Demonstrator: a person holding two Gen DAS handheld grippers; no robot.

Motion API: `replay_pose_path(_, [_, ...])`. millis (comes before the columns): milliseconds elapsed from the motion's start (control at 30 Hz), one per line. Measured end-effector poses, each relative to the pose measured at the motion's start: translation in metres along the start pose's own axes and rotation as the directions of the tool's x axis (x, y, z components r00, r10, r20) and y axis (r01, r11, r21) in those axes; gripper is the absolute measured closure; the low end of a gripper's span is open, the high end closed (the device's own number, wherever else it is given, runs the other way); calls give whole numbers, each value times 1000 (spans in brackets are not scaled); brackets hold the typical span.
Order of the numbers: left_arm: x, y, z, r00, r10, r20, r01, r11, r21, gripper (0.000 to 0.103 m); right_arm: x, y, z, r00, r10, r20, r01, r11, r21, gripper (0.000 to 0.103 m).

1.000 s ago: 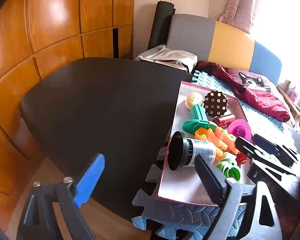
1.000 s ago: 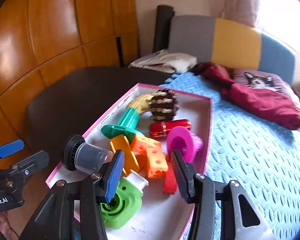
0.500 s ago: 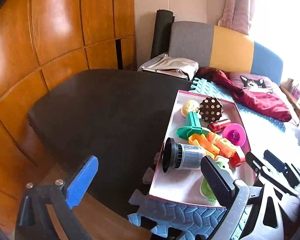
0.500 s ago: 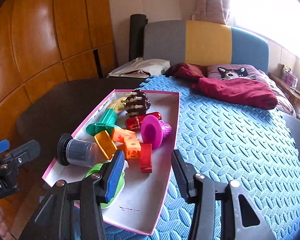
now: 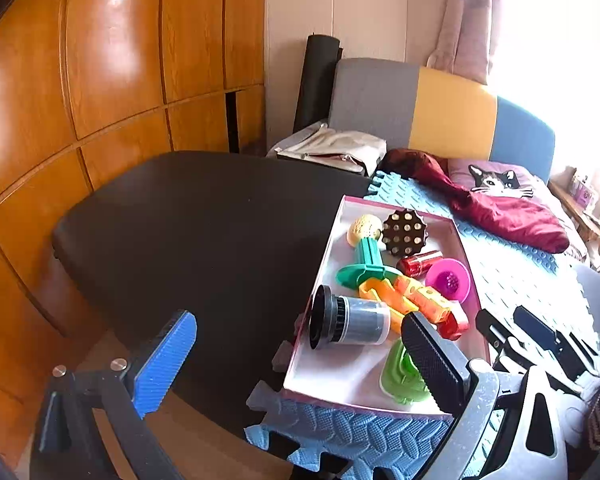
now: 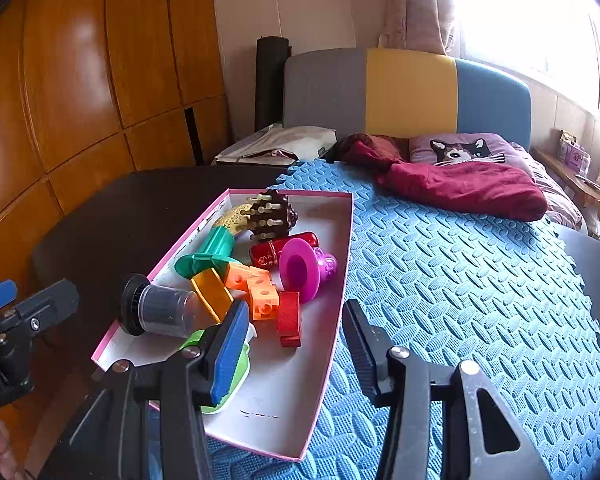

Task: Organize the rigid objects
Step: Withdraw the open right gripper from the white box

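A shallow white tray with a pink rim (image 6: 342, 264) (image 5: 332, 240) lies on the blue foam mat (image 6: 460, 272). It holds several toys: a black-lidded clear jar (image 6: 156, 310) (image 5: 346, 320), a green funnel (image 6: 210, 252), orange blocks (image 6: 256, 290), a red block (image 6: 289, 316), a magenta cup (image 6: 300, 268), a red cylinder (image 6: 276, 248), a brown spiky ball (image 6: 274, 212) and a lime green piece (image 5: 400, 376). My right gripper (image 6: 296, 350) is open and empty above the tray's near end. My left gripper (image 5: 300, 360) is open and empty, at the tray's near left corner.
A dark table (image 5: 188, 232) lies left of the mat. A maroon cloth (image 6: 460, 184) and a cat cushion (image 6: 460, 148) lie at the back by a grey, yellow and blue headboard (image 6: 408, 92). Wooden panels (image 5: 100, 80) line the left wall.
Both grippers have drawn back and up from the tray, so the toys look smaller and more of the mat shows. Both stay open and empty.
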State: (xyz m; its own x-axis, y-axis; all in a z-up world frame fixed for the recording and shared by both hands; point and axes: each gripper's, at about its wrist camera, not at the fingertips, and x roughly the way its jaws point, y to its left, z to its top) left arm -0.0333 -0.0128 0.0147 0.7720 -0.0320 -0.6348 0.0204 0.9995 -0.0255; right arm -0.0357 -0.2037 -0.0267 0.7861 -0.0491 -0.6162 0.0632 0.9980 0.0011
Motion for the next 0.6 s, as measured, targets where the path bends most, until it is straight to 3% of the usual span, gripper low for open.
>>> replay_pose_path(600, [-1,5,0,1000,10,18,-9,1000,-12,0,1,3,-2,1000,8,-4,-8,1000,-9,54])
